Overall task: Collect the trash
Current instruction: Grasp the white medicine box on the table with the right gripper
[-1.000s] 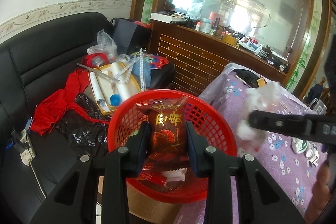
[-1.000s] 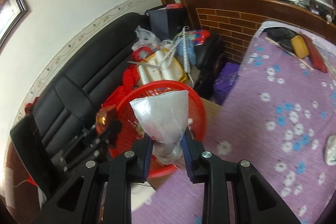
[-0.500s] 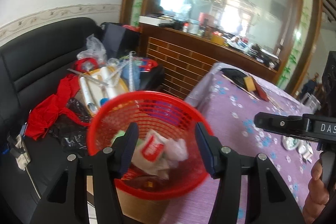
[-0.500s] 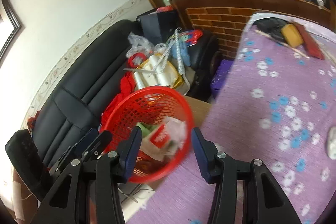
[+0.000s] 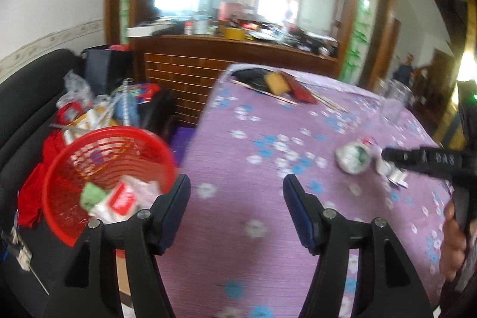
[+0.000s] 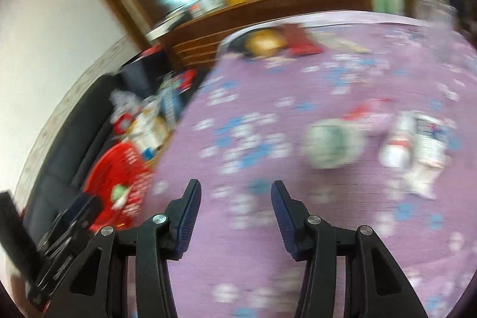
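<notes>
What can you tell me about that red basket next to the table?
The red basket is round, made of what looks like plastic with a slotted, lattice wall and a solid rim. It sits upright, slightly tilted in the fisheye view, beside the edge of the purple flowered table and in front of a cluttered black sofa. Inside lie crumpled wrappers: a white one with a red label, clear plastic and something green. Its base is hidden, so what it stands on is unclear. Neither tool touches it.
</notes>
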The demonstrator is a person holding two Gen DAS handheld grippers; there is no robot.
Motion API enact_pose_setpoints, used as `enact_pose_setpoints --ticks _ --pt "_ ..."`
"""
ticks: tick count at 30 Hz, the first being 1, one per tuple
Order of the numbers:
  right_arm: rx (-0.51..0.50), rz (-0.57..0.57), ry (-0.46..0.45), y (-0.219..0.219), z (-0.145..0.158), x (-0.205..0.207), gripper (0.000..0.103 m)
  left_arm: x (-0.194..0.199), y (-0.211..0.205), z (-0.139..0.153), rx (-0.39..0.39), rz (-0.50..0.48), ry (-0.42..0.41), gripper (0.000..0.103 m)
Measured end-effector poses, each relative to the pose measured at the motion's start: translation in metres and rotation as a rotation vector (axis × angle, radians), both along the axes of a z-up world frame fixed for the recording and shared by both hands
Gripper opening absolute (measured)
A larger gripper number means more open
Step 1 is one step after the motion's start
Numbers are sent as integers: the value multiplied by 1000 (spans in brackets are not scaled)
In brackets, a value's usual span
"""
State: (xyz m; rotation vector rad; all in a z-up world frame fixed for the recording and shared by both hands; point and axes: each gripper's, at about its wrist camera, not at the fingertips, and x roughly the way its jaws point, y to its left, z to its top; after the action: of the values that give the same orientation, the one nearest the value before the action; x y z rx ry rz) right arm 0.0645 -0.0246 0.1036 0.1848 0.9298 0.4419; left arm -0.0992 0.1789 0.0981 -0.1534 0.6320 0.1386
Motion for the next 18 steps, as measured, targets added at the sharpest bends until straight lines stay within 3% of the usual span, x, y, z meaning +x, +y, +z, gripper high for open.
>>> enact_pose_setpoints --ticks 2,6,9,18 --pt "-40 -77 0 -26 1 9 59 8 -19 0 1 -46 21 65" --pt "-114 -265 32 -87 -9 36 59 21 -58 2 38 -124 48 67" --pt "-130 -333 71 -114 -23 58 59 30 -80 5 66 -166 61 72" --pt "-130 -325 125 -120 -59 89 59 65 -119 1 62 -228 137 74"
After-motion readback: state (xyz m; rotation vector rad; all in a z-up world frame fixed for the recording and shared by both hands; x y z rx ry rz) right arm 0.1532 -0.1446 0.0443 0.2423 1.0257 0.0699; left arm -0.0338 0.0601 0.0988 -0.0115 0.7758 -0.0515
